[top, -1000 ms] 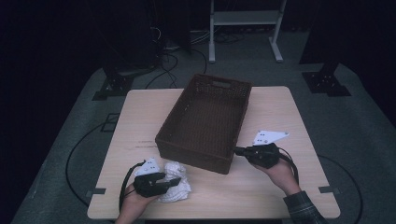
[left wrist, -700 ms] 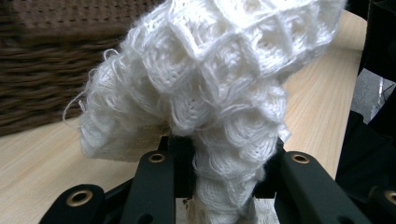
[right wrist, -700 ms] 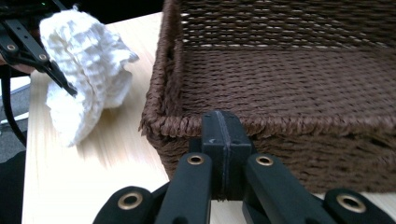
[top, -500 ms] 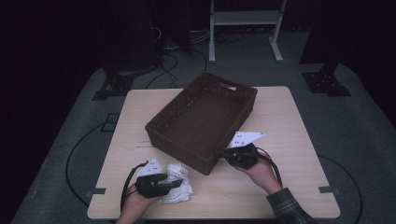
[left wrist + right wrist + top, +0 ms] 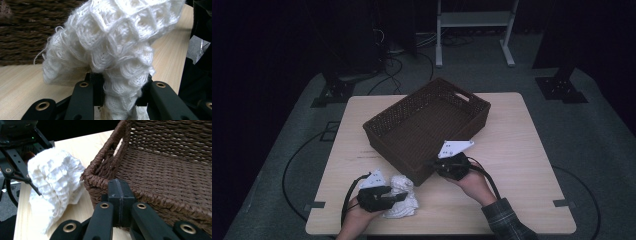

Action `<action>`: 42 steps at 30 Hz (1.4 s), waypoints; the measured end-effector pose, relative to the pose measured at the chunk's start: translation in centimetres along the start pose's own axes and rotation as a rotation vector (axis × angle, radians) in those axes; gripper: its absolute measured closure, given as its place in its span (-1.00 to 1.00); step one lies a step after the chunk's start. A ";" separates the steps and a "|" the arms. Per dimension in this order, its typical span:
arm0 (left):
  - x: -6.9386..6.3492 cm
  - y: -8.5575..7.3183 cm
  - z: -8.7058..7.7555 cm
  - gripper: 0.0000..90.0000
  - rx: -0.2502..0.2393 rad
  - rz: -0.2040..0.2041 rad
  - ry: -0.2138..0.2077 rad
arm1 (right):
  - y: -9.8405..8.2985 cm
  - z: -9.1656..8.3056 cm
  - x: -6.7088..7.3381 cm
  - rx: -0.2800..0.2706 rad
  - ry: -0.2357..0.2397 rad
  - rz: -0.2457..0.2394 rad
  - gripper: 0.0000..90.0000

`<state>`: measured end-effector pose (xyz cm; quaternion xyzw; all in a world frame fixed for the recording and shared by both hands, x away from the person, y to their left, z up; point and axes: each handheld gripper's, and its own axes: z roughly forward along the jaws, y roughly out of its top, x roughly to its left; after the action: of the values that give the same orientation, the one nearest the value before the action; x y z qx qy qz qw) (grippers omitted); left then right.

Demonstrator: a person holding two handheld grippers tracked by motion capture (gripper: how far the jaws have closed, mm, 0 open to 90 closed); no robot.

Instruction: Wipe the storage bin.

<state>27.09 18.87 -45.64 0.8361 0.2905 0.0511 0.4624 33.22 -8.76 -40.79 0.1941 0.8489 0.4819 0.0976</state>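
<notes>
Lower left of the high view, our left gripper pinches the white knitted cloth; at centre, our right gripper, jaws closed, clamps the wicker basket rim.

Both tools are black — brass-ringed screws on the jaws, grey three-cornered plates, black cables — beside a plaid sleeve.

a pale wooden table is set on a grey floor. a dark brown woven basket is placed askew on its middle, and a crumpled white knitted cloth is laid just beside the basket's near corner, by the table's front edge.
</notes>
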 end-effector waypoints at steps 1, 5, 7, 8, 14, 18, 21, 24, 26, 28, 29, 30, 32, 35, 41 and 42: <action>0.0 0.0 0.0 0.49 0.001 0.000 -0.001 | 0.1 0.1 0.0 0.003 0.005 0.004 0.95; 0.1 -0.1 -0.1 0.49 0.000 0.000 0.002 | 0.4 -0.3 -0.1 0.011 -0.004 0.003 0.77; 0.2 -0.1 -0.2 0.49 -0.004 -0.005 0.004 | 0.4 -0.9 -0.5 0.010 -0.030 0.004 0.71; 0.2 -0.1 -0.2 0.49 -0.004 -0.007 0.005 | 0.4 -1.2 -0.8 0.006 -0.040 0.012 0.71; 0.3 -0.1 -0.2 0.49 -0.004 -0.008 0.007 | 0.1 -3.6 -2.8 0.003 -0.114 0.039 0.62; 0.3 -0.1 -0.2 0.49 -0.005 -0.010 0.007 | 0.0 -5.3 -4.6 0.009 -0.163 0.053 0.60; 0.3 -0.1 -0.2 0.49 -0.003 -0.007 0.007 | 0.0 -6.4 -6.1 0.009 -0.205 0.071 0.57; 0.3 -0.1 -0.2 0.49 -0.003 -0.006 0.008 | 0.0 -7.5 -7.9 0.005 -0.243 0.092 0.55; 0.3 -0.1 -0.2 0.49 -0.003 -0.010 0.007 | 0.0 -8.2 -9.0 0.007 -0.272 0.104 0.55; 0.3 -0.1 -0.2 0.49 -0.003 -0.008 0.006 | 0.0 -8.8 -10.2 0.006 -0.294 0.113 0.53; 0.3 -0.1 -0.2 0.49 -0.004 -0.007 0.005 | 0.0 -9.0 -10.8 0.010 -0.302 0.122 0.52; 0.3 -0.1 -0.2 0.49 -0.005 -0.007 0.005 | 0.1 -9.3 -11.4 0.015 -0.317 0.126 0.52; 0.3 -0.1 -0.2 0.49 -0.005 -0.010 0.002 | 0.0 -9.8 -12.5 0.010 -0.339 0.136 0.52; 0.3 -0.1 -0.2 0.49 -0.006 -0.008 0.006 | 0.1 -10.5 -14.1 0.011 -0.375 0.152 0.51; 0.3 -0.1 -0.2 0.49 -0.003 -0.007 0.003 | 0.3 -11.0 -17.2 0.040 -0.450 0.193 0.51; 0.2 -0.1 -0.2 0.49 -0.008 -0.008 0.002 | 0.4 -11.1 -17.7 0.044 -0.461 0.200 0.50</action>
<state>27.17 19.16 -45.68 0.8331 0.2939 0.0511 0.4658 45.44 -24.73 -35.13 0.3841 0.7909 0.4138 0.2360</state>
